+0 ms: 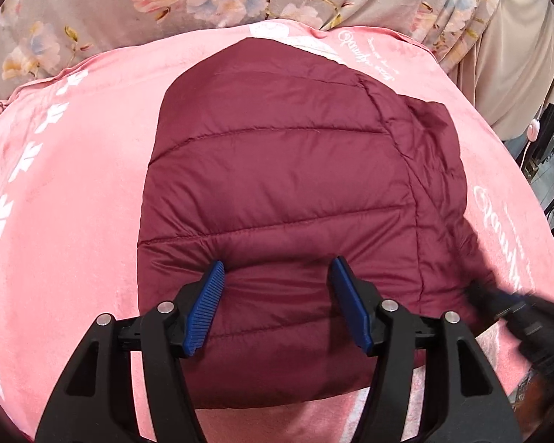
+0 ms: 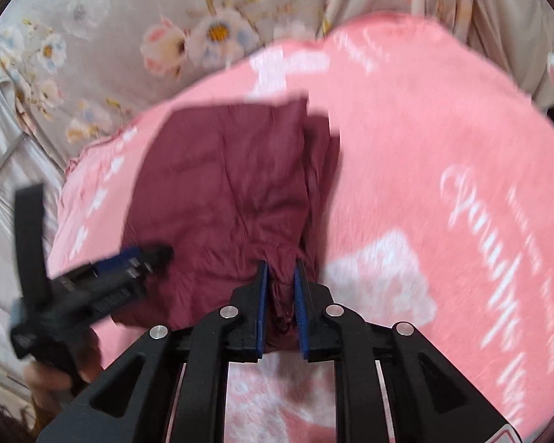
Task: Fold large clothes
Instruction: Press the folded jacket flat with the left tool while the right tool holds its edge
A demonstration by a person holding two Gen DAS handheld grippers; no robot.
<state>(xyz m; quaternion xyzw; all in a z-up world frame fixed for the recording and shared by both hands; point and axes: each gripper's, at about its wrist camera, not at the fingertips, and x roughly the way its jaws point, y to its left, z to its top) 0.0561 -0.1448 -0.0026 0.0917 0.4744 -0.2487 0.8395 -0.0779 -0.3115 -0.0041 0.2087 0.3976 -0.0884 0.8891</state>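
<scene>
A maroon quilted puffer jacket (image 1: 284, 170) lies folded into a compact block on a pink blanket (image 1: 74, 192). My left gripper (image 1: 277, 269) is open, its blue pads spread just above the jacket's near part, holding nothing. My right gripper (image 2: 280, 269) is shut on a bunched fold of the jacket (image 2: 225, 192) at its near right edge. The right gripper shows blurred at the right edge of the left wrist view (image 1: 517, 306). The left gripper shows blurred at the left of the right wrist view (image 2: 129, 258).
The pink blanket (image 2: 424, 155) with white print covers a bed. Grey floral bedding (image 1: 166, 7) lies behind it. A beige curtain (image 1: 517, 66) hangs at the far right. A pink cable and dark furniture sit at the right edge.
</scene>
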